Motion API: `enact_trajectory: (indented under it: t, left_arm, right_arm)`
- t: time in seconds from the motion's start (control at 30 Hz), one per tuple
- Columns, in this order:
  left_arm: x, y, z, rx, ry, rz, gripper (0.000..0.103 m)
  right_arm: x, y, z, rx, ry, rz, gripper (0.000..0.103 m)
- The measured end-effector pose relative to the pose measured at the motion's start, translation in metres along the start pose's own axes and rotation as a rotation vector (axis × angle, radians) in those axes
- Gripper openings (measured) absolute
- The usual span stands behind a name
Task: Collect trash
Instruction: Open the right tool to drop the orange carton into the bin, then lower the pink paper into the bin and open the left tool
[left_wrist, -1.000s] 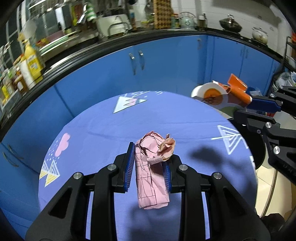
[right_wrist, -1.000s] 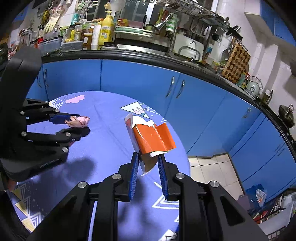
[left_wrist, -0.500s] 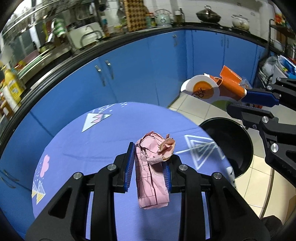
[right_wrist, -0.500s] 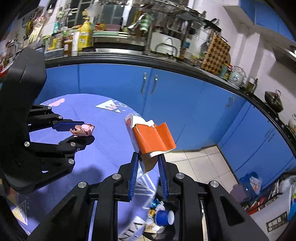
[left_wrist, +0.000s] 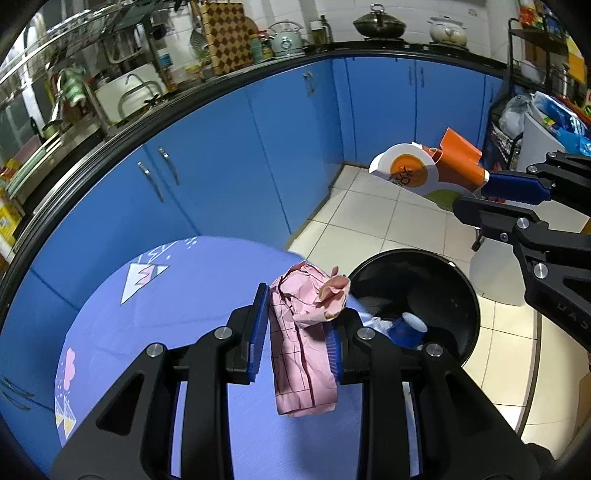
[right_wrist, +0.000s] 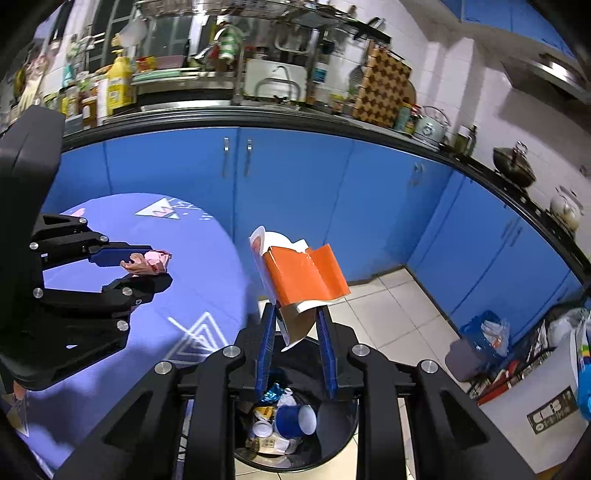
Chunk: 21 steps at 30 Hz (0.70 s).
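My left gripper is shut on a crumpled pink paper at the right edge of the round purple table, beside the black trash bin. In the right wrist view that left gripper holds the pink paper over the table. My right gripper is shut on an orange and white carton, directly above the open bin. From the left wrist view the right gripper and its carton hang above the floor beyond the bin.
The bin holds a blue cup and several scraps. Blue cabinets run behind the table under a crowded counter. On the tiled floor stand a small grey bin with a blue bag and bags and boxes at the right.
Both grippers have swung to the right, off the middle of the table. The bin has come into view, now under the right gripper and beside the left. Both grips hold unchanged.
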<state>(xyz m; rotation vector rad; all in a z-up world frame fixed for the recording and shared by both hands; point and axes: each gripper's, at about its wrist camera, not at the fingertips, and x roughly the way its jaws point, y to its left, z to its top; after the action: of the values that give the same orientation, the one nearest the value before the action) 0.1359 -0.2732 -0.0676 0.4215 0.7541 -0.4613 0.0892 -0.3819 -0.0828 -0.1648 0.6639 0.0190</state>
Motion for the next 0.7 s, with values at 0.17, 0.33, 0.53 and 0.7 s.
enact_trajectory:
  t: [0.17,0.33,0.53,0.7]
  left_arm:
    - [0.008,-0.011,0.009,0.017,0.000,-0.008,0.029]
    - [0.015,-0.017,0.016,0.022,0.003,-0.012,0.029]
    - [0.022,-0.026,0.019,0.030,0.009,-0.014,0.029]
    - [0.029,-0.032,0.018,0.043,0.019,-0.020,0.029]
  right_arm:
    - [0.003,-0.019,-0.003,0.027,-0.012,-0.039,0.027]
    - [0.006,-0.030,-0.005,0.025,-0.031,-0.077,0.030]
    - [0.009,-0.043,-0.009,0.043,-0.064,-0.122,0.080]
    - [0.013,-0.051,-0.015,0.054,-0.062,-0.151,0.088]
